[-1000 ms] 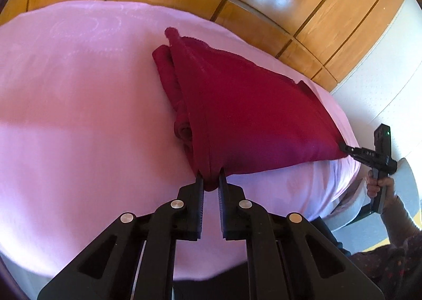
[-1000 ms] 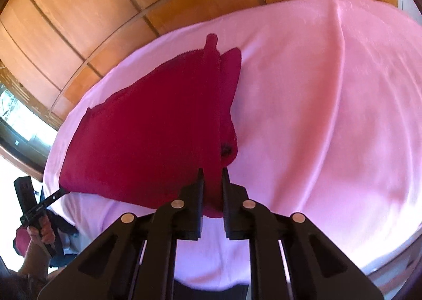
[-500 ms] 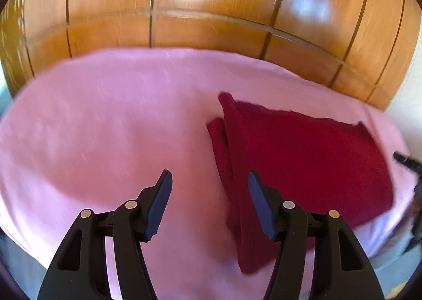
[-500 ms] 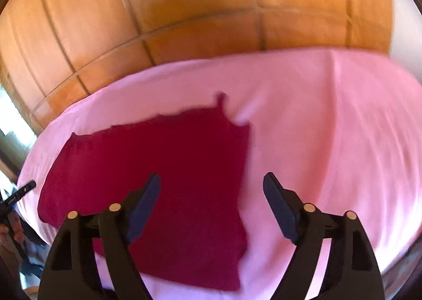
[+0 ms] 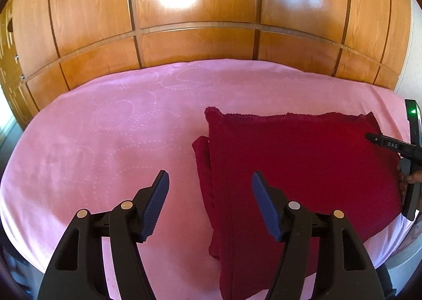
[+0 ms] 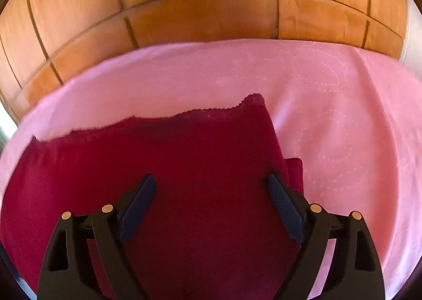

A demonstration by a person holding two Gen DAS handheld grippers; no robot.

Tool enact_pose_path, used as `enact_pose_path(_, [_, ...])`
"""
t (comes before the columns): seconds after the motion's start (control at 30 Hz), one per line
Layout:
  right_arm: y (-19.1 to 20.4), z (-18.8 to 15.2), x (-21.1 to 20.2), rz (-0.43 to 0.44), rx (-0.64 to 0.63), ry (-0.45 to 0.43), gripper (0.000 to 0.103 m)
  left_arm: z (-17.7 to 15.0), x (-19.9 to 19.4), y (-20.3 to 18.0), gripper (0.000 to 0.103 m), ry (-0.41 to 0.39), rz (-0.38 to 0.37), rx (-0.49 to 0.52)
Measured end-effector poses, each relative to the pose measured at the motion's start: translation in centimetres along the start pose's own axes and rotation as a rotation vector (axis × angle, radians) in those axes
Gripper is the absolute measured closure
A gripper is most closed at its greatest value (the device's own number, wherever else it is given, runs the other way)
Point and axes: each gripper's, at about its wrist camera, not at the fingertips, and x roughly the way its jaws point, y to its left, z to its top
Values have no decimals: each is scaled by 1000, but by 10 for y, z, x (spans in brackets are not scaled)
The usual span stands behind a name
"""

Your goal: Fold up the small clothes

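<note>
A fold is judged finished: the red cloth (image 5: 303, 168) lies doubled on the pink sheet (image 5: 105, 141). Both the left gripper (image 5: 209, 203) and right gripper (image 6: 212, 207) have just been opened (nothing between the jaws); a fresh edge must be grasped next

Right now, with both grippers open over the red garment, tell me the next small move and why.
Probably bring the left gripper down onto the loose flap along the red garment's left edge. That strip sticks out from under the folded top layer on the pink sheet, and nothing sits between the fingers, so tidying it seems the natural step before another fold.

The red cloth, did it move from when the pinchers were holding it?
Yes. The red cloth was pulled up taut at its near corners; now it lies slack and flat on the pink sheet, dropped from both grippers.
</note>
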Motion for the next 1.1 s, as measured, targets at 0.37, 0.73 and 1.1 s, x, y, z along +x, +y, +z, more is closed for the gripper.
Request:
enact_pose_path(0.37, [4, -9, -5, 5, -4, -35, 15, -1, 13, 1, 39, 43, 14, -9])
enact_pose_path(0.73, [3, -10, -5, 24, 5, -43, 13, 20, 28, 25, 39, 59, -74, -70])
enact_pose_path(1.1, [4, -13, -7, 34, 14, -55, 13, 40, 83, 75, 64, 186, -389, -354])
